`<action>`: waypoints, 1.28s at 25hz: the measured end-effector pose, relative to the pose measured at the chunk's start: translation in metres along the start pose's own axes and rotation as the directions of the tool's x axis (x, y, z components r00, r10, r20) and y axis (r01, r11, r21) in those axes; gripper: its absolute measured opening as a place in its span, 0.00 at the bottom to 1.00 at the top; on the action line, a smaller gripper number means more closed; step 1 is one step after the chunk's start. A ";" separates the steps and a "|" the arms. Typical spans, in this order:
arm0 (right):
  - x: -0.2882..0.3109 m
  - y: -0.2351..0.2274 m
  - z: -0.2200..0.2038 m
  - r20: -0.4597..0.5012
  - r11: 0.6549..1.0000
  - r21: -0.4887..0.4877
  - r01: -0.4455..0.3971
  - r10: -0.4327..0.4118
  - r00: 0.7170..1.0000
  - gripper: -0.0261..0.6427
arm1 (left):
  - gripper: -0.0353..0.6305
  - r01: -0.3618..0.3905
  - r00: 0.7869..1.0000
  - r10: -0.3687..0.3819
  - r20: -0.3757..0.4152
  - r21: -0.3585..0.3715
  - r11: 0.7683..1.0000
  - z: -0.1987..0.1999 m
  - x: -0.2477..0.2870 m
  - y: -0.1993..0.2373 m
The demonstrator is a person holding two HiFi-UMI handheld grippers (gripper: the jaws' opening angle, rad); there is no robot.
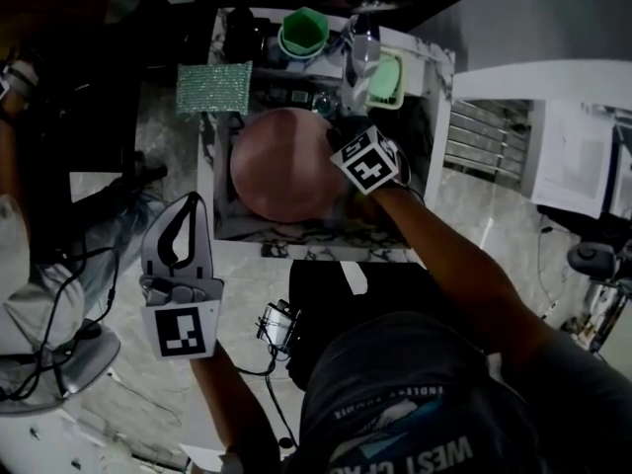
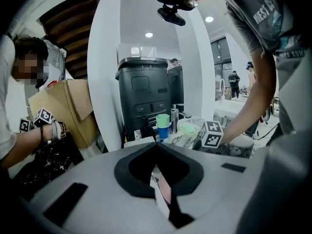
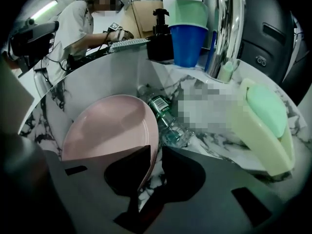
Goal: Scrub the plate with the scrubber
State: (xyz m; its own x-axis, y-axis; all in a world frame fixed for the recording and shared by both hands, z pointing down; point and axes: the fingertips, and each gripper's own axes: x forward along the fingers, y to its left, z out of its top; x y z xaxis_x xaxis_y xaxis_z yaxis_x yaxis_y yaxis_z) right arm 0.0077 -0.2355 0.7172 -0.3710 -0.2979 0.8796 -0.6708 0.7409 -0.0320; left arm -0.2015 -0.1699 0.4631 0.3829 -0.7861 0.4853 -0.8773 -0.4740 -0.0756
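Note:
A pink plate (image 1: 281, 166) leans tilted inside the marble sink (image 1: 222, 227). My right gripper (image 1: 338, 141) reaches down to the plate's right edge. In the right gripper view the plate (image 3: 107, 130) has its rim between the jaws of the right gripper (image 3: 153, 150), which stand apart with a gap showing, not pressing on it. The scrubber (image 1: 213, 89), a glittery green pad, lies on the sink's back left rim, also visible as the scrubber (image 3: 127, 44). My left gripper (image 1: 191, 202) hangs outside the sink's left front, its tips together and empty; it appears the same as the left gripper (image 2: 156, 144).
A plastic bottle (image 3: 165, 118) lies in the sink beside the plate. At the back stand a faucet (image 1: 360, 52), stacked green and blue cups (image 1: 304, 30) and a soap dish with green soap (image 1: 388, 79). Another person (image 3: 83, 23) works at the left. A black bin (image 2: 146, 96) stands beyond.

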 end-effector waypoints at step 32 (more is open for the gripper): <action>-0.058 0.006 0.048 0.147 0.994 0.099 -0.035 0.020 0.989 0.10 | 0.05 -0.046 0.998 0.046 0.031 -0.004 0.999 0.024 -0.011 0.000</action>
State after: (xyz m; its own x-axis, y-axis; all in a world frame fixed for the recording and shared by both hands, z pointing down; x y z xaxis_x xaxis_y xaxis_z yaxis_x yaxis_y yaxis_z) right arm -0.0058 -0.2431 0.6434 -0.4747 -0.3686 0.7993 -0.7180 0.6874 -0.1094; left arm -0.1982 -0.1709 0.4365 0.3512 -0.8190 0.4538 -0.8949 -0.4362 -0.0947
